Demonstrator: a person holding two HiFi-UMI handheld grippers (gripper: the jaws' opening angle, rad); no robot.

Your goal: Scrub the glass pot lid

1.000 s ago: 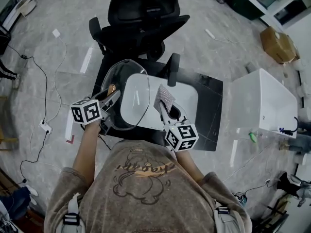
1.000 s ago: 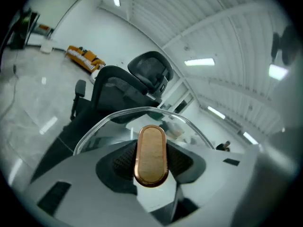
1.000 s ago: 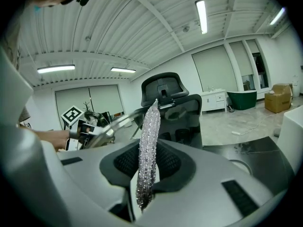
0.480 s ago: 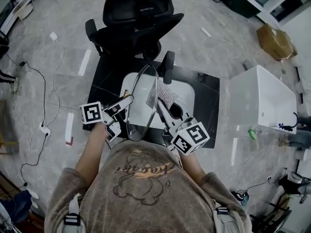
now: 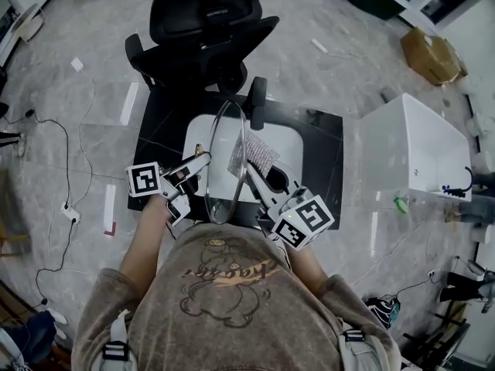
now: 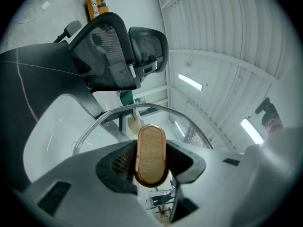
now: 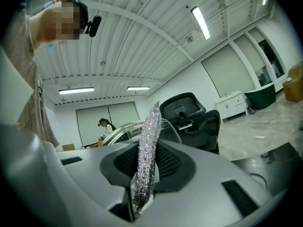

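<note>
The person holds the glass lid (image 5: 224, 165) upright, with its edge toward the head camera, above a white basin (image 5: 290, 134). The basin is set in a black table (image 5: 325, 141). The left gripper (image 5: 199, 161) is at the left face of the lid. In the left gripper view its jaws are closed narrowly on the wooden knob (image 6: 151, 148) of the lid, which has a copper-coloured rim, and the glass curves away behind it.

The right gripper (image 5: 249, 167) comes from the near right. Its jaws pinch a silvery, glittering scrub cloth (image 7: 150, 126), which stands up thin between the pads. In the head view the cloth is just beside the right face of the lid, also over the basin. Whether it touches the glass I cannot tell.

A black office chair (image 5: 205, 22) stands on the far side of the table. A brown cardboard box (image 5: 429, 52) lies on the floor at the far right; what it contains does not show.
</note>
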